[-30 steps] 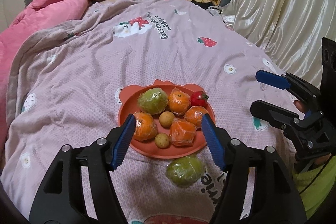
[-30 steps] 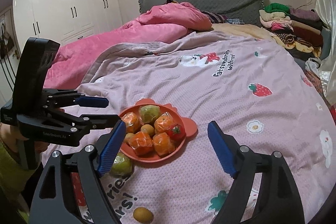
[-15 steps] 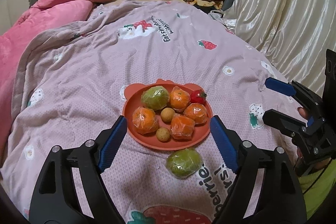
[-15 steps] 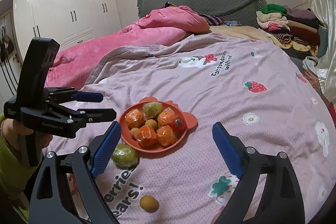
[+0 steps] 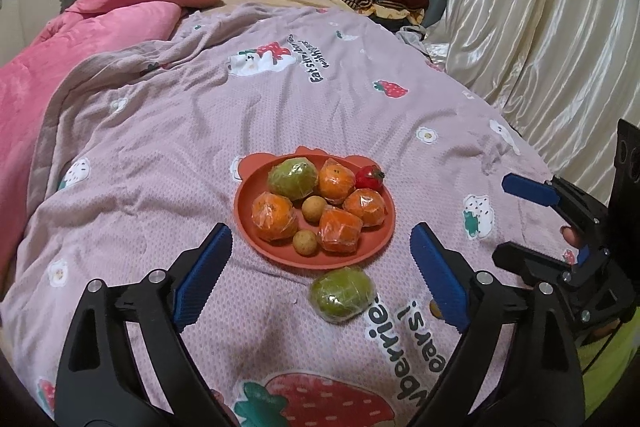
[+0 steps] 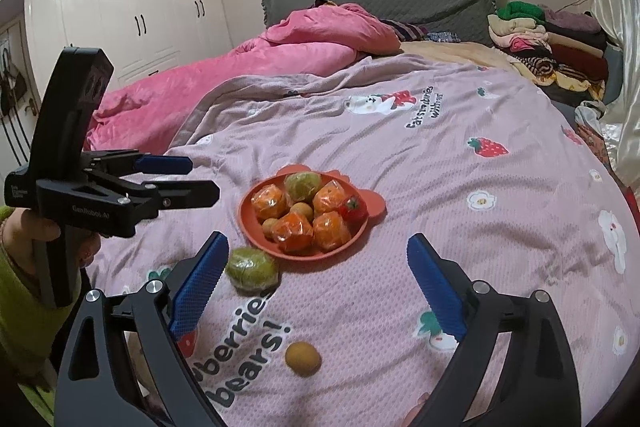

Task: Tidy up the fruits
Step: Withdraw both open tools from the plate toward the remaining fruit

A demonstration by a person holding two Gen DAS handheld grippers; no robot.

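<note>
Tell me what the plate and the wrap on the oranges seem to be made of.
Plate: probably silicone or matte plastic; dull orange surface, moulded ear-like bumps on the rim. Wrap on the oranges: thin clear plastic film; it wrinkles and shows glossy highlights.

A: Left gripper [image 5: 320, 275]: black angular frame; blue ribbed pads [image 5: 202, 277] on the fingers; silver round screws on the frame at 7 and 5 o'clock of its own view.

B: Right gripper [image 6: 316, 285]: same black frame, blue pads, silver screws; seen from the right wrist, the left unit carries white lettering, partly legible as "GenRobot.AI".

A: Left hand [image 6: 48, 239] at 9 o'clock there: bare skin; yellow-green sleeve [image 6: 24, 319] below it.
</note>
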